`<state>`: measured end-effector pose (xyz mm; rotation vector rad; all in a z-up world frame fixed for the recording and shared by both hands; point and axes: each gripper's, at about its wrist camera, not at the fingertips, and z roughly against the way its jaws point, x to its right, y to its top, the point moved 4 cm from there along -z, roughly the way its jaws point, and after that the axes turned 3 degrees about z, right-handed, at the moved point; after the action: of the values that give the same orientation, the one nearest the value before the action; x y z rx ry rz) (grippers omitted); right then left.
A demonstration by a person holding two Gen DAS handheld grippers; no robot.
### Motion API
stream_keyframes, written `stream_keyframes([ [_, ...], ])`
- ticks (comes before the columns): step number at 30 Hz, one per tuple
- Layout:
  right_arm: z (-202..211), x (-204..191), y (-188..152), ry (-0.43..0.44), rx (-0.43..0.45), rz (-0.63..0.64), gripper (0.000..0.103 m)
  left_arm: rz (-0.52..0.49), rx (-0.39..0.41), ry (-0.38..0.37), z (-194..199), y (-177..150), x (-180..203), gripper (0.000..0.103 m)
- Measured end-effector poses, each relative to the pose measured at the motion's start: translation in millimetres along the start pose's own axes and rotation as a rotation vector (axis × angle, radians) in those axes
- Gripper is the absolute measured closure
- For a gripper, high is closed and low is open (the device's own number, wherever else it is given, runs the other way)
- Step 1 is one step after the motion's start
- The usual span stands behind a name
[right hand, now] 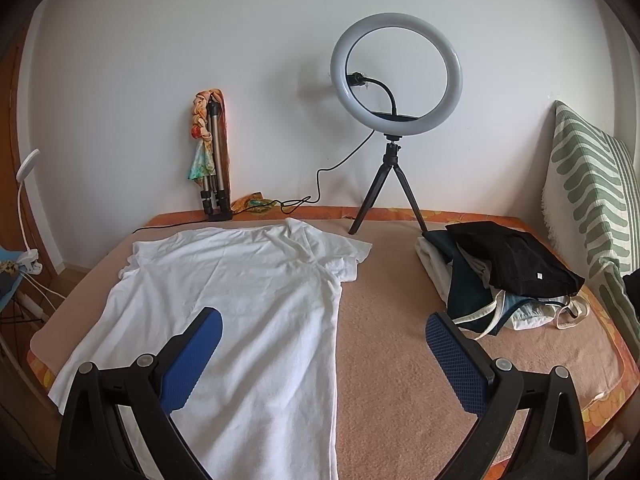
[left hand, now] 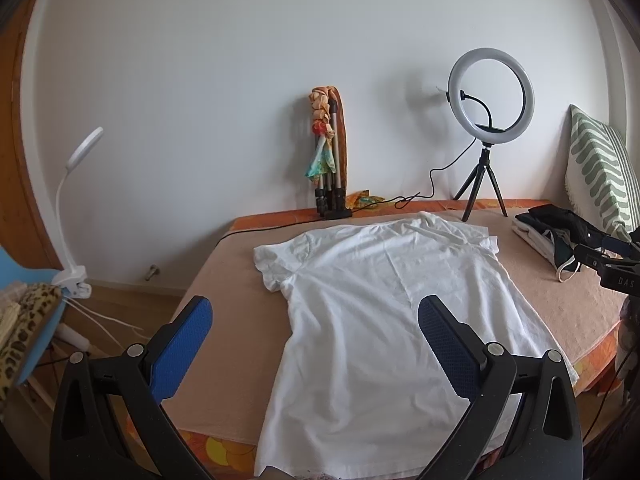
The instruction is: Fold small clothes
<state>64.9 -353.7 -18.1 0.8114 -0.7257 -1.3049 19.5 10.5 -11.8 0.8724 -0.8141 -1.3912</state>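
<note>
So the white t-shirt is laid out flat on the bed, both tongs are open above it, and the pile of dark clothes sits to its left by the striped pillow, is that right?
Not quite: the pile of dark clothes sits to the right of the white t-shirt, by the striped pillow, as the right wrist view shows. The rest holds: the shirt lies flat on the bed, and the left tongs and right tongs are open.

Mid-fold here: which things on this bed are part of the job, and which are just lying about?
Job: white T-shirt, spread flat; clothes pile; left gripper and right gripper, both open.

Lying about: ring light, folded tripod, striped pillow, clip lamp.
</note>
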Motion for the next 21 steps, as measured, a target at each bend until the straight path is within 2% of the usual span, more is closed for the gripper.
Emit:
stream_keyframes([
  [10, -3, -15, 4, 0.018, 0.037, 0.003, 0.000, 0.003, -0.018, 0.028, -4, -11, -16, 0.001],
  [13, -6, -23, 7, 0.069, 0.041, -0.004, 0.000, 0.008, -0.064, 0.011, -12, -23, -26, 0.001],
  [17, -8, -41, 7, 0.179, 0.071, 0.022, 0.000, 0.079, -0.121, -0.094, -18, -44, -43, 0.001],
  [19, -15, -51, 8, 0.227, 0.039, 0.033, 0.000, 0.113, -0.153, -0.112, -21, -56, -51, 0.002],
  [20, -19, -55, 9, 0.247, 0.018, 0.037, 0.000, 0.114, -0.172, -0.111, -22, -61, -54, 0.005],
  [21, -24, -59, 10, 0.265, -0.002, 0.037, 0.000, 0.109, -0.191, -0.110, -24, -67, -56, 0.013],
])
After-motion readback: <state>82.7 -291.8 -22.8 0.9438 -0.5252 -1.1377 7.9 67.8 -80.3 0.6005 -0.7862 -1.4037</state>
